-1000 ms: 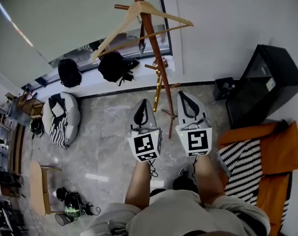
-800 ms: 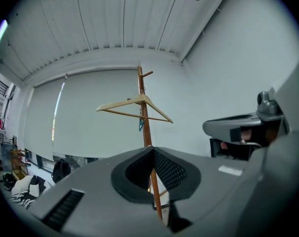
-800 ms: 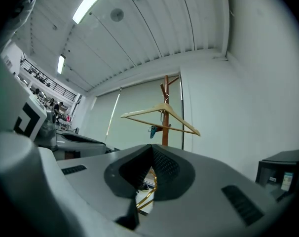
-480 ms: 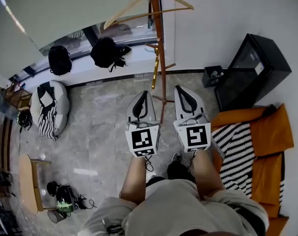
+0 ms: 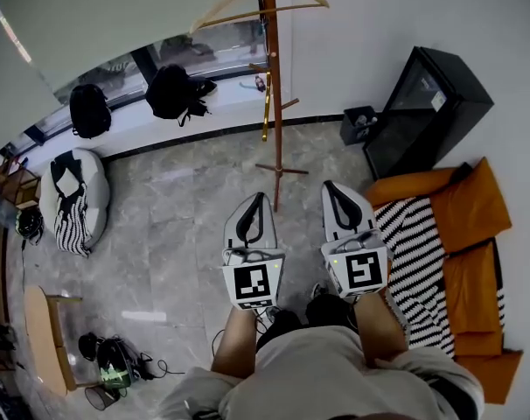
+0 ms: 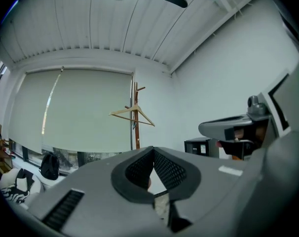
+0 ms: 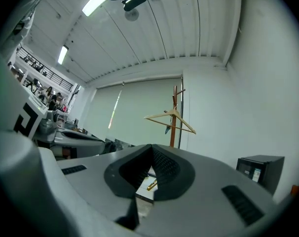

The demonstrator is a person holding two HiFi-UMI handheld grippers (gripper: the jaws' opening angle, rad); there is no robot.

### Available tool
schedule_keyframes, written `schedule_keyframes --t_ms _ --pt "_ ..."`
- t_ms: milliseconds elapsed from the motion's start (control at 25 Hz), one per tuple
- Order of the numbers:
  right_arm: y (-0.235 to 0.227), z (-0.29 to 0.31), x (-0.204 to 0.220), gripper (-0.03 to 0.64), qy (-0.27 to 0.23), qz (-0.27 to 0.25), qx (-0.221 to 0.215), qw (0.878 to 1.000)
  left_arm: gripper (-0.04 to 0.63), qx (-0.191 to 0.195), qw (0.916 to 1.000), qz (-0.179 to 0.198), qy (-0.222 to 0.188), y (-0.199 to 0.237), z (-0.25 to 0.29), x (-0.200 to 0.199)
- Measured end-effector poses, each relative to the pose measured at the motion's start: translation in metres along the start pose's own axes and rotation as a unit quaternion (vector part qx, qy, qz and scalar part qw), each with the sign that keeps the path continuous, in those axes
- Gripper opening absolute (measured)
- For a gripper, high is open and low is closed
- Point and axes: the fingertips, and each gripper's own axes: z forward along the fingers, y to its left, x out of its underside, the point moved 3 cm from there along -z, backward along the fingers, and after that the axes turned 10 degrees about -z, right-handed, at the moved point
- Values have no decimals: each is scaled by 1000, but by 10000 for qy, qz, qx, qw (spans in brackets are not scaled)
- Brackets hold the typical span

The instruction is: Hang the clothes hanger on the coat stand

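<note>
Both of my grippers have pulled back from the coat stand since a second ago. Then their tips flanked its pole; now its foot lies ahead of them on the floor.

Head view: my left gripper [image 5: 255, 201] and right gripper [image 5: 333, 189] sit side by side over the grey marble floor [image 5: 177, 226], level and pointing toward the far wall. Each is closed and holds nothing. The coat stand [image 5: 272, 94] rises ahead, between the two of them. The wooden clothes hanger [image 5: 226, 3] hangs at the top of the stand, partly cut off by the upper edge of the picture. A black cabinet [image 5: 427, 103] stands against the wall on the right, and an orange sofa [image 5: 470, 213] with a black-and-white striped throw lies beside my right gripper. Two black backpacks [image 5: 173, 90] rest on the window ledge.

Left gripper view: my left gripper [image 6: 153, 154] has its dark meshed pads shut tip to tip, with nothing caught in them. Beyond it the hanger [image 6: 133, 113] hangs on the stand [image 6: 136, 127] in front of a pale roller blind [image 6: 75, 112].

Right gripper view: my right gripper [image 7: 151, 152] is likewise closed and empty. The hanger [image 7: 170, 117] hangs near the top of the stand's pole [image 7: 173, 132], well away from the tips.
</note>
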Motion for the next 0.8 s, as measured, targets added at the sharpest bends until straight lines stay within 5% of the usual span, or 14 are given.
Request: schedule_keyframes --t_ms 160,320,800 --pt "-7 -23 -7 5 -67 -415 133 9990 9 -120 9999 34 -17 -11 -18 -4" --pt "-10 -32 -10 5 -83 -63 -80 9999 9 -210 9998 27 -41 -24 -26 -6" --pt "-22 -46 -16 5 -316 -117 -283 9990 9 -160 9997 143 -72 -61 -25 -14"
